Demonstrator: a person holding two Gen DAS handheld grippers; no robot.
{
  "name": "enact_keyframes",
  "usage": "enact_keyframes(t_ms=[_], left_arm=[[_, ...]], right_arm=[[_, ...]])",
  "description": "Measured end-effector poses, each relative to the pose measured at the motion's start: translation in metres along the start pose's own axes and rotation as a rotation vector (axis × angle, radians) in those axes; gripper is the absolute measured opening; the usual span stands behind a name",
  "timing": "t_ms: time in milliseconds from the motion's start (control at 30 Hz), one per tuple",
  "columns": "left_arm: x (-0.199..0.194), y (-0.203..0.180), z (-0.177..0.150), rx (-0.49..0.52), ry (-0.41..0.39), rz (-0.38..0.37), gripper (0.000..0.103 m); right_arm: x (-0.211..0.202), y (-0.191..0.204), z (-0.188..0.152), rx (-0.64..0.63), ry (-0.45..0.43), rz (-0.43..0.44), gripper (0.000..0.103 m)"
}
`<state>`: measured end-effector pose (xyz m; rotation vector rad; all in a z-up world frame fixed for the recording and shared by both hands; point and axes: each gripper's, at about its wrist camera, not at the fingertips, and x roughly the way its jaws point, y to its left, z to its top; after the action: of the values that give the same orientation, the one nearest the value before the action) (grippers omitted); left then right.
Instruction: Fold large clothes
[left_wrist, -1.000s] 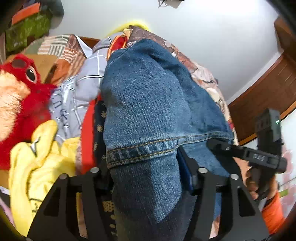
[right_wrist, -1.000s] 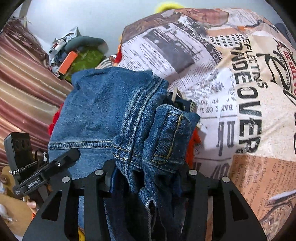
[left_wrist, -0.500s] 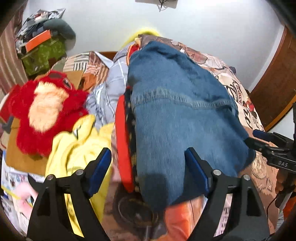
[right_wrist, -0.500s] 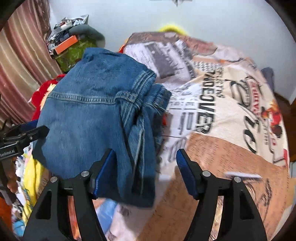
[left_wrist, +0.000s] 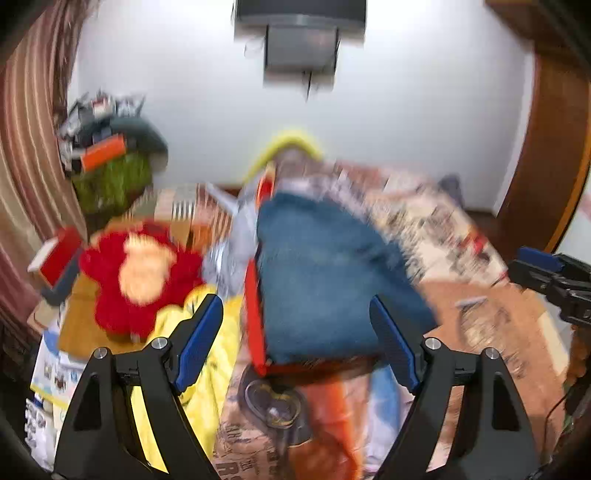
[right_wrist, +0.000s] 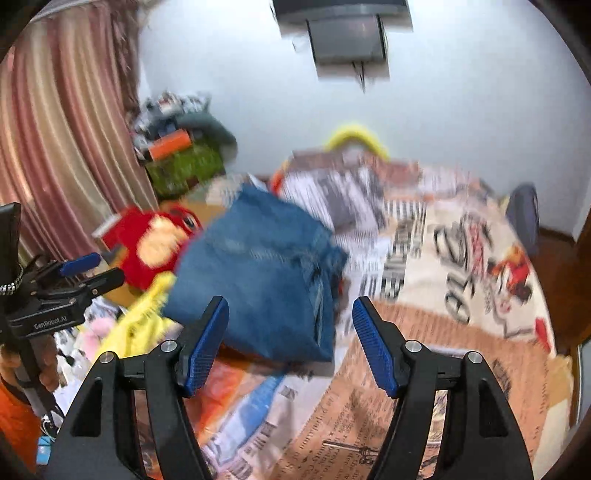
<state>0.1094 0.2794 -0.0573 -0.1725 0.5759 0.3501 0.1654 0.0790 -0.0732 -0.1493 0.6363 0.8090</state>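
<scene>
Denim, a folded pair of jeans (left_wrist: 332, 280), lies on the bed (right_wrist: 461, 332) on top of a small stack of other garments, a red edge (left_wrist: 255, 314) showing along its left side in the left wrist view; the bedspread under it carries newspaper-style print and bold lettering; both views are blurred, so seams and finer folds cannot be made out. The left hand-held gripper (left_wrist: 295, 343) hangs above the near end of the jeans with its blue-padded fingers (left_wrist: 199, 339) spread wide and nothing between them; the right hand-held gripper (right_wrist: 290, 343) is likewise spread and bare, its fingers framing the near right corner of the denim without touching it; each tool shows at the edge of the other's view. To the left of the jeans sit a red plush toy (left_wrist: 136, 273) and, nearer the camera, a crumpled yellow garment (left_wrist: 207, 369); a striped curtain (right_wrist: 62, 147) hangs at the far left, with a pile of clutter including a green bag (right_wrist: 184, 166) against the white wall (right_wrist: 443, 129) beside it.
</scene>
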Motion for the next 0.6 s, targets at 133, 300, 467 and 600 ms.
enact_keyframes(t_ms=[133, 300, 467, 600], left_arm=[[-0.065, -0.019, 0.011, 0.010, -0.161, -0.030, 0.081], [-0.130, -0.044, -0.004, 0.024, -0.331, -0.041, 0.081], [-0.165, -0.059, -0.025, 0.016, -0.407, -0.027, 0.081], [-0.182, -0.059, -0.041, -0.024, -0.440, -0.016, 0.083]], right_arm=[[-0.053, 0.014, 0.009, -0.006, -0.156, 0.019, 0.066], [-0.108, 0.030, 0.000, -0.012, -0.310, 0.017, 0.066], [-0.145, 0.050, -0.020, -0.046, -0.409, -0.002, 0.073], [-0.158, 0.068, -0.035, -0.091, -0.461, -0.056, 0.083]])
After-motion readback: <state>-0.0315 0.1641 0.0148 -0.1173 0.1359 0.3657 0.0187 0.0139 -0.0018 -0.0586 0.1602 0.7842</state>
